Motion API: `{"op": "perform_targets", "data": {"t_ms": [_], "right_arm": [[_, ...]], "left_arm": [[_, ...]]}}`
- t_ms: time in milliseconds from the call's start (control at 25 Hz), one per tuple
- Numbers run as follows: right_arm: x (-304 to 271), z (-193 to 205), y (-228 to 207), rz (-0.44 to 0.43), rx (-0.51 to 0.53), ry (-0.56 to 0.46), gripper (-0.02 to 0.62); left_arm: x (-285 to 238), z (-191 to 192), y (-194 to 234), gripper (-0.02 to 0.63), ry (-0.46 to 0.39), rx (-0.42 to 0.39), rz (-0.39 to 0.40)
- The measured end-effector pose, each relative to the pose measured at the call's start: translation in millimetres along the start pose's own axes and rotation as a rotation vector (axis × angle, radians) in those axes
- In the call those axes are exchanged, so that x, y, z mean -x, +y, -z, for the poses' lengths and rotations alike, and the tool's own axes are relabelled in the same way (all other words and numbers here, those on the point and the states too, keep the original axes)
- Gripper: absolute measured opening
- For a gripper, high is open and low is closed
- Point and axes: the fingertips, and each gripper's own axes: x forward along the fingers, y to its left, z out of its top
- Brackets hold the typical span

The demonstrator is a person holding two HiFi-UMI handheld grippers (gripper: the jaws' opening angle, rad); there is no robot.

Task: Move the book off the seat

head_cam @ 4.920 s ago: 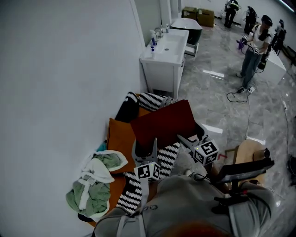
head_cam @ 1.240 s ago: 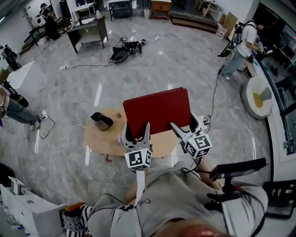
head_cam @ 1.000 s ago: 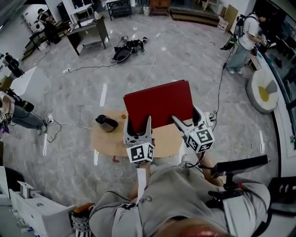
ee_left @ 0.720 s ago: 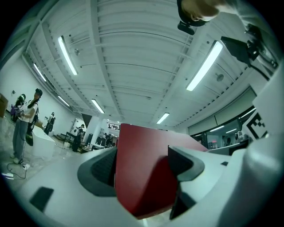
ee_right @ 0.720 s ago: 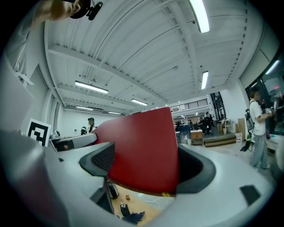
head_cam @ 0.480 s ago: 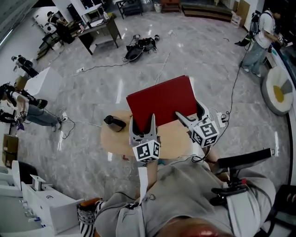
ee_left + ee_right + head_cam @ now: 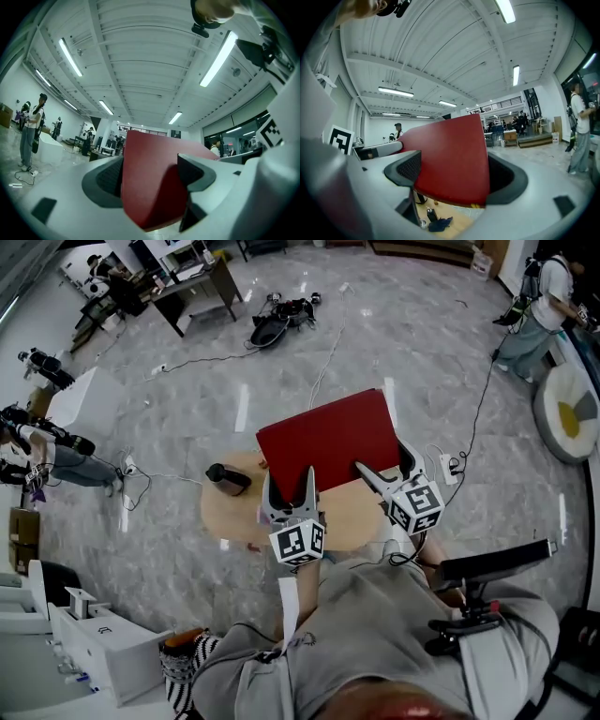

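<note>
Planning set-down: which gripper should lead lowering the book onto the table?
Probably the left gripper: both clamp the book, but it hangs over the table's middle; the right gripper sits near its edge.

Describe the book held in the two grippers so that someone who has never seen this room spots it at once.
Find the small round wooden table on the grey marble floor, in front of the person. Over it, the left gripper and the right gripper each clamp the near edge of a flat book. It is the only dark red rectangle, unlike the small black vessel on the table.
</note>
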Motion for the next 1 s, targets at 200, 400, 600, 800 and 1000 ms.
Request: {"op": "perform_targets", "data": {"t_ms": [200, 400, 600, 800, 1000], "right_arm": [[3, 32, -8, 0.013, -0.033, 0.063, 0.433], [3, 74, -18, 0.036, -0.067, 0.140, 0.433], [-8, 127, -37, 0.057, -0.106, 0.213, 0.433], [-11, 212, -49, 0.066, -0.155, 0.335, 0.433], [-12, 288, -54, 0.051, -0.182, 0.429, 0.433]], "left_arm": [[3, 33, 0, 0.368, 0.072, 0.015, -0.006], [5, 77, 4, 0.368, 0.162, 0.044, -0.011], [-5, 134, 9, 0.368, 0.251, 0.064, -0.015], [8, 219, 22, 0.368, 0.386, 0.106, -0.049], [29, 293, 35, 0.368, 0.482, 0.139, -0.096]]}}
